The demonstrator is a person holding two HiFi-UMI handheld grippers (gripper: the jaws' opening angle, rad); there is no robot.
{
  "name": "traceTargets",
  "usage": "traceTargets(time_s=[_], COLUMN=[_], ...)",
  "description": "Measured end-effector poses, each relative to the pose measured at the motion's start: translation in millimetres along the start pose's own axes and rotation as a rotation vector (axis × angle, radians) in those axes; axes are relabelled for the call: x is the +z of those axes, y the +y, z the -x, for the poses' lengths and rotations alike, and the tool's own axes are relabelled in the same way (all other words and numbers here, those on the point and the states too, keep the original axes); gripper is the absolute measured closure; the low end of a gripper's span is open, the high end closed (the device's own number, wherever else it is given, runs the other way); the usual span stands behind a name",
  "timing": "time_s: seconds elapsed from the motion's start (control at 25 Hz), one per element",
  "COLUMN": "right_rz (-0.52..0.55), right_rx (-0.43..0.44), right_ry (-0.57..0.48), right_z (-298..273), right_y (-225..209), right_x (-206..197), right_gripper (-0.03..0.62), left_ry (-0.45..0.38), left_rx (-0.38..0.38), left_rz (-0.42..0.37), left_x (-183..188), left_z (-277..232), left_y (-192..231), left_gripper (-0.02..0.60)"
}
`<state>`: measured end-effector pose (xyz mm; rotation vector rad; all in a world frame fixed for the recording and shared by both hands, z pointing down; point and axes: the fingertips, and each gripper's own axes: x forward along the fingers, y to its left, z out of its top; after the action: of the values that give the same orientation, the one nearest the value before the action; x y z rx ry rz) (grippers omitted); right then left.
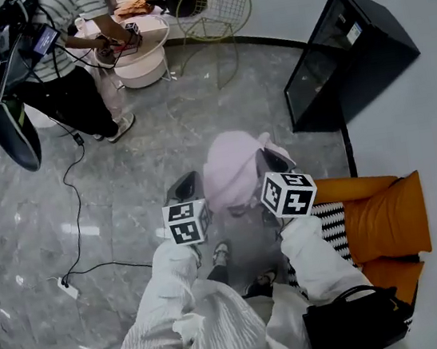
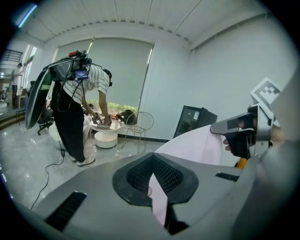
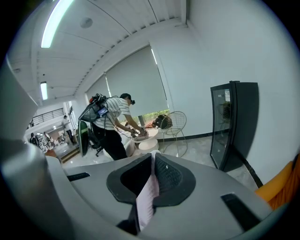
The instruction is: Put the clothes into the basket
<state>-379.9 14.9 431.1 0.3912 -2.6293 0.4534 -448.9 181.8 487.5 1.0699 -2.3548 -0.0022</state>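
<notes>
In the head view a pale pink garment [image 1: 232,169] hangs bunched between my two grippers, above the grey marble floor. My left gripper [image 1: 186,187] holds its left side and my right gripper [image 1: 270,161] its right side. In the left gripper view my left gripper [image 2: 157,190] is shut, with a strip of the pink cloth [image 2: 158,201] pinched in it; the rest of the garment [image 2: 197,145] spreads to the right, up to my right gripper [image 2: 241,133]. The right gripper view shows my right gripper [image 3: 149,187] shut on a pink fold [image 3: 147,199]. No basket is in view.
A black cabinet [image 1: 347,55] stands against the wall to the right. An orange sofa [image 1: 386,219] with a striped cushion [image 1: 331,230] and a black handbag [image 1: 356,324] are close at my right. Farther off are a wire chair [image 1: 219,8], a round white table [image 1: 141,55], another person [image 1: 75,69] and a floor cable [image 1: 73,198].
</notes>
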Motion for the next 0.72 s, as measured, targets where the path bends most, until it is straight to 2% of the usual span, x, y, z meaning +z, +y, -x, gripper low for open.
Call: traceTargets(time_s=[0.2,0.36,0.52,0.72], right_rz=[0.019,-0.003,-0.046,-0.092], right_rx=[-0.013,-0.033,-0.04,-0.078], right_ry=[-0.005,0.026,0.092,0.197], right_z=[-6.4,-14.0,-36.3,-68.7], right_y=[6.1,-5.5,-24.2,-44.2], right_x=[8.8,-3.5,-33.1,-96.0], right_gripper=[0.557,0.557,0.557,0.557], left_ry=[-0.01,0.014,0.06,0.179], left_rx=[-0.001,-0.021,-0.056,-0.097], left_rz=[0.026,0.011,-0.017,-0.069], left_x=[8.4,7.4,-2.2,-41.0], left_z=[-11.6,-27.6,-53.5,-82.0], left_y=[18.7,16.8,5.2,-1.1], left_gripper=[0.581,0.581,0.581,0.581])
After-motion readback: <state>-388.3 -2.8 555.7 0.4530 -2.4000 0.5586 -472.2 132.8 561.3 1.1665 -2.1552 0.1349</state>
